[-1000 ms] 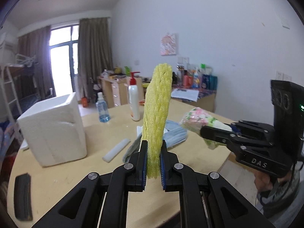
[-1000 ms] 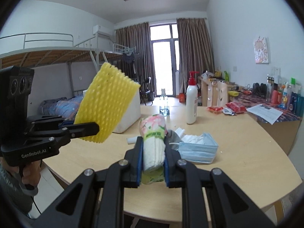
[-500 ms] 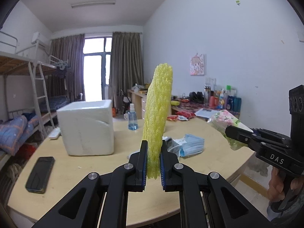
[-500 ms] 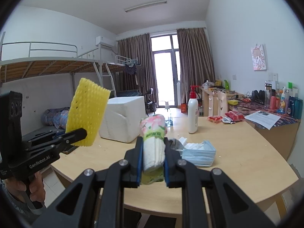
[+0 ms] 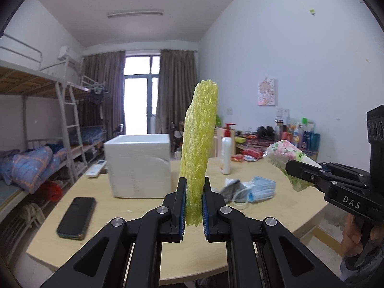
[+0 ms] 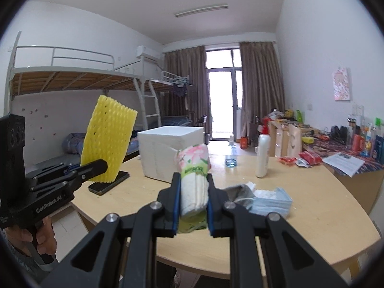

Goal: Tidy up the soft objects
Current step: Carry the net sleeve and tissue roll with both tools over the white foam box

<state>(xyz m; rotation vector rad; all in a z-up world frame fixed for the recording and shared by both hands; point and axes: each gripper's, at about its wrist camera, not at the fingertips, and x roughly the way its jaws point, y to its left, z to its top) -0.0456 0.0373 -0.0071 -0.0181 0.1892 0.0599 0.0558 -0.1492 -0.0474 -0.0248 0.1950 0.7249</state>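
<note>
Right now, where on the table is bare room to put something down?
Free: the near strip of the table in front of the face masks, and the patch between masks and white bottle. Crowded: between foam box and phone.

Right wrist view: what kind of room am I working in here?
Most likely a dorm room: metal bunk beds with a ladder line the left wall, and a desk crowded with bottles and papers stands along the right wall beyond the round table.
</note>
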